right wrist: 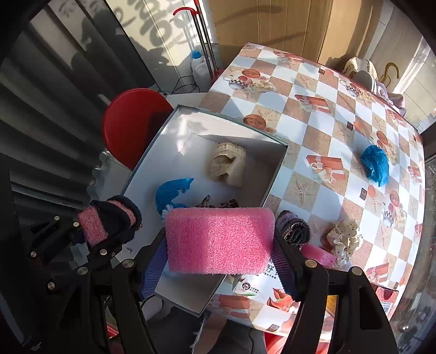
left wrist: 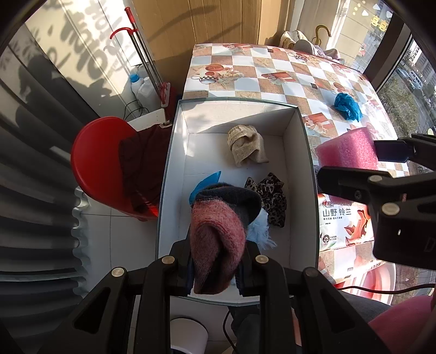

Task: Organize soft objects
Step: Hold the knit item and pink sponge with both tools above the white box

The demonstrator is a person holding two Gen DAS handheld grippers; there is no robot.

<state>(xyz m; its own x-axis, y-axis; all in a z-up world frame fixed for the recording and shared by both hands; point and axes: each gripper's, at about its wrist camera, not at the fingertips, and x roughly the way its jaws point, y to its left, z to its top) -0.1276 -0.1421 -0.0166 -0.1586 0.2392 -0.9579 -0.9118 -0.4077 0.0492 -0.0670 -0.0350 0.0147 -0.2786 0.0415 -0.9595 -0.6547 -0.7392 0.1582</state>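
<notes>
Knit hat (left wrist: 218,239) pinched by left tool (left wrist: 215,265) over box (left wrist: 302,152); sponge (right wrist: 218,239) pinched by right tool (right wrist: 220,261) — checkered table (right wrist: 321,130), possibly balcony.

Clearance inside white box (left wrist: 174,174) — open top, partly filled.
Far-left floor bare; beige knit (left wrist: 246,145) at the far end, leopard cloth (left wrist: 272,198) and blue bag (left wrist: 203,185) crowd the near half — red chair (left wrist: 100,163) flanks its left wall.

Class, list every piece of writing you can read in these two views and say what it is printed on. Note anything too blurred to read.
"山野 铃兰": on the tissue pack lying on the table.
Small print and round logo beneath it on the pack: too small to read.
Large grey lettering on the wall behind: shadowed, reversed, not readable.
Yellow signs in the window: blurred.
</notes>
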